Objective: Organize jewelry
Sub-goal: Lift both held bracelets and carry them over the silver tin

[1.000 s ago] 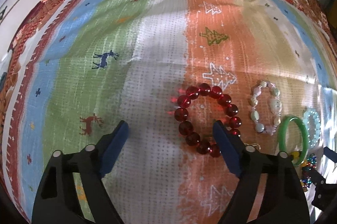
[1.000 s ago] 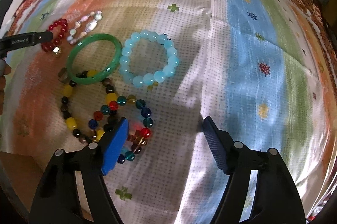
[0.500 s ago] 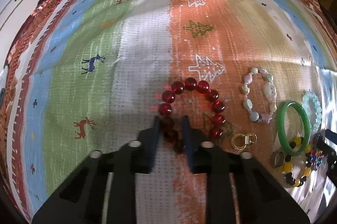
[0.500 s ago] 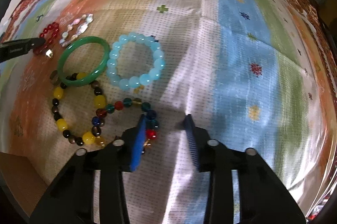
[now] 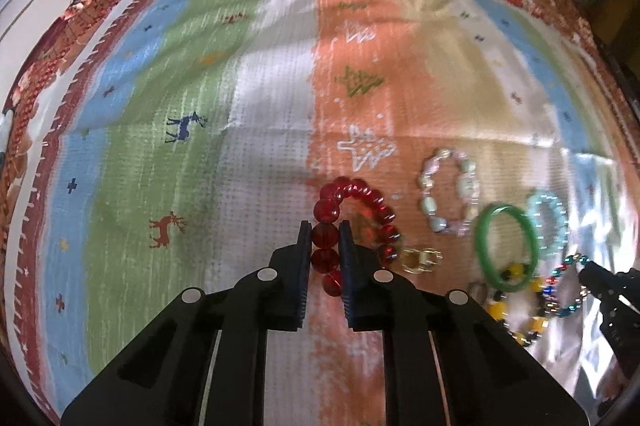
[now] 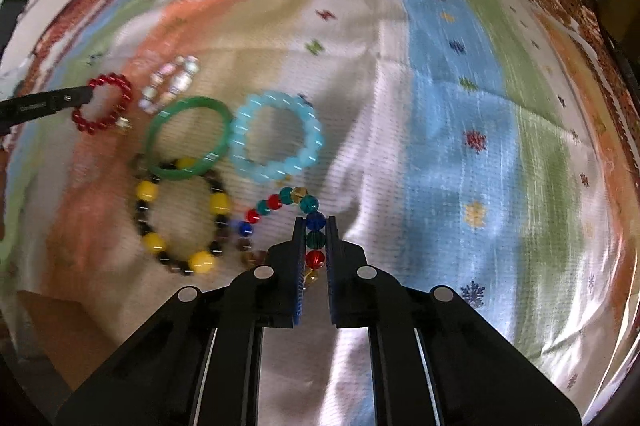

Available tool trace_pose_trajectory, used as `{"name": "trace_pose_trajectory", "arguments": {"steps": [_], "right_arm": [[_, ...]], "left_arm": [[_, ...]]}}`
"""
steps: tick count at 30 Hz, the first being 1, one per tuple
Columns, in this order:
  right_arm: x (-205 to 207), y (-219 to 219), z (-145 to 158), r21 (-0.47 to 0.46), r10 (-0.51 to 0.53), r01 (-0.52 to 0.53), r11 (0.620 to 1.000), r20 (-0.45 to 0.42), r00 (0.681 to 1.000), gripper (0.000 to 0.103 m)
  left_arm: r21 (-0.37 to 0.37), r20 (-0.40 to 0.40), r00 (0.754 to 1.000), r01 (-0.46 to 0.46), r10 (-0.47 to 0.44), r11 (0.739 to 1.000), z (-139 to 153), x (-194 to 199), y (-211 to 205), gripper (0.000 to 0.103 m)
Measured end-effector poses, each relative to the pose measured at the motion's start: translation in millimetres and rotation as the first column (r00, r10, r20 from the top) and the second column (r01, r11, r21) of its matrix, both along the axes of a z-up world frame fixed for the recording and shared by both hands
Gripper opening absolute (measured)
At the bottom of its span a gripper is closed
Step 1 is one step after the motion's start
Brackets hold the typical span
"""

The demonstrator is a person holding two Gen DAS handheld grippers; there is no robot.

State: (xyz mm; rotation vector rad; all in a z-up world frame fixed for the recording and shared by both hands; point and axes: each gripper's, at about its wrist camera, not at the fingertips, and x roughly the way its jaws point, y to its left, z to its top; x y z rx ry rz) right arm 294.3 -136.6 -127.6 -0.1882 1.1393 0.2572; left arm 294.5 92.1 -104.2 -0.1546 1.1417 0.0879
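Bracelets are now gripped: my left gripper (image 5: 325, 240) has closed on the red bead bracelet (image 5: 356, 222), my right gripper (image 6: 313, 240) on the multicolored one (image 6: 280, 203), ready for moving.

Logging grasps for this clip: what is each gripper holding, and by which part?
Left gripper: red bead bracelet, pinched across the beads on its left side. Right gripper: multicolored bead bracelet, pinched across the beads on its right side.

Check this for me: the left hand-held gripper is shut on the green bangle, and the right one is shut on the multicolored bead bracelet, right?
Not quite. In the left wrist view, the left hand-held gripper is shut on the red bead bracelet, not the green bangle.
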Motion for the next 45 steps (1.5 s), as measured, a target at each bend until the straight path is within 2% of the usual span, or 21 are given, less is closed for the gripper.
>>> {"name": "trace_pose_trajectory", "arguments": {"steps": [4, 17, 26, 29, 45], "right_arm": [[-14.6, 9.7, 19.9, 0.05, 0.03, -0.031, 0.998, 0.036, 0.999, 0.01], [-53.0, 24.5, 58.1, 0.096, 0.076, -0.087, 0.992, 0.117, 0.99, 0.01], [-66.1, 25.1, 58.1, 0.095, 0.056, -0.068, 0.993, 0.126, 0.99, 0.01], [-70.3, 23.7, 62.1, 0.099, 0.052, -0.066, 0.993, 0.143, 0.988, 0.01], [-99.0, 22.5, 84.1, 0.124, 0.056, -0.089, 0.988, 0.247, 0.967, 0.01]], "left_arm": [[-0.017, 0.026, 1.0, 0.012, -0.011, 1.0, 13.4, -11.2, -3.7, 0.013], [-0.059, 0.088, 0.996, 0.014, -0.009, 0.998, 42.4, -47.0, -10.6, 0.013], [-0.08, 0.133, 0.991, -0.017, 0.028, 0.997, 58.8, -75.0, -11.9, 0.013], [-0.065, 0.153, 0.988, -0.003, 0.013, 0.998, 65.5, -85.7, -18.6, 0.013], [-0.091, 0.262, 0.964, 0.065, -0.039, 0.994, 96.7, -134.0, -43.1, 0.013]]}}
